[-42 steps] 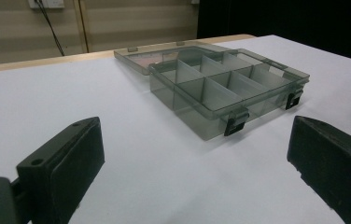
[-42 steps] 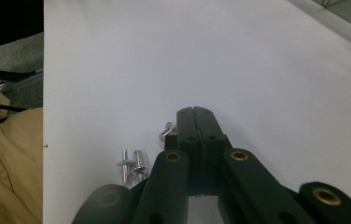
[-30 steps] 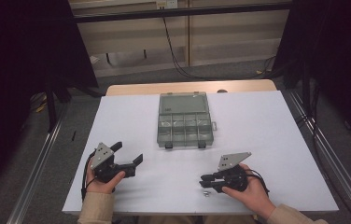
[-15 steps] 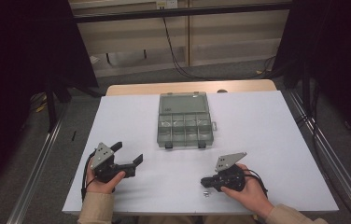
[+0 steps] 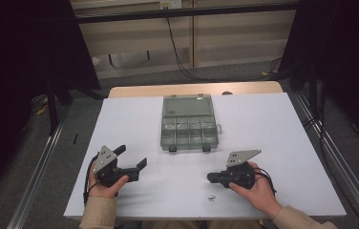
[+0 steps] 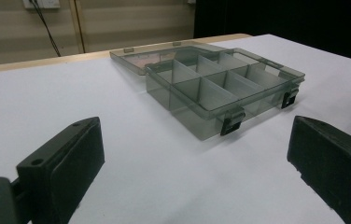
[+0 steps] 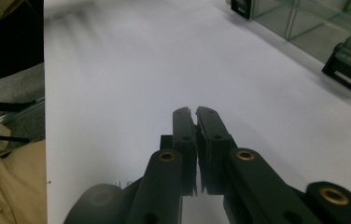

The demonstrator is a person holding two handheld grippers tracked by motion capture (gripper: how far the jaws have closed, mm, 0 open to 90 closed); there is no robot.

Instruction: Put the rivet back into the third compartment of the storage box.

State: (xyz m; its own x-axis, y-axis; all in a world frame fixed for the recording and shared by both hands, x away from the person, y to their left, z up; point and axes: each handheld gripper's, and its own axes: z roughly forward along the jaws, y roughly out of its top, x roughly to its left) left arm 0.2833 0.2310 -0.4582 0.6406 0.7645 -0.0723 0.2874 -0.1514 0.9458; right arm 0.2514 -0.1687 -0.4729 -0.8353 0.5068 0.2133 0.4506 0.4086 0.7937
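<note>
Closest to the person, a very small metal part (image 5: 210,197) lies on the white table (image 5: 282,124), near the front edge. It is just in front of the right gripper (image 5: 211,178) and apart from it; what kind of part it is I cannot tell, it is too small.

The right gripper rests low on the table in the person's right hand (image 5: 258,188), and it points to the left across the table. In the right gripper view its two black jaws stand together, pad against pad, and nothing is between them (image 7: 196,114). They have just been closing, with nothing caught in them.

The left gripper (image 5: 132,157) is on the other side, in the left hand (image 5: 102,186), near the front left part of the table. Its jaws are wide apart and hold nothing. In the left gripper view the two pads stand at the two sides, and between them there is bare table.

Farther, in the middle of the table, lies the compartment box (image 5: 188,130) of clear grey plastic. It is open: its lid (image 5: 187,104) lies flat behind it, toward the far edge. Two rows of compartments are visible, and two black latches (image 6: 232,125) hang on its front wall. Both grippers are well apart from the box.

Behind the table there is a pale wall with black cables (image 5: 177,52) that hang down.
</note>
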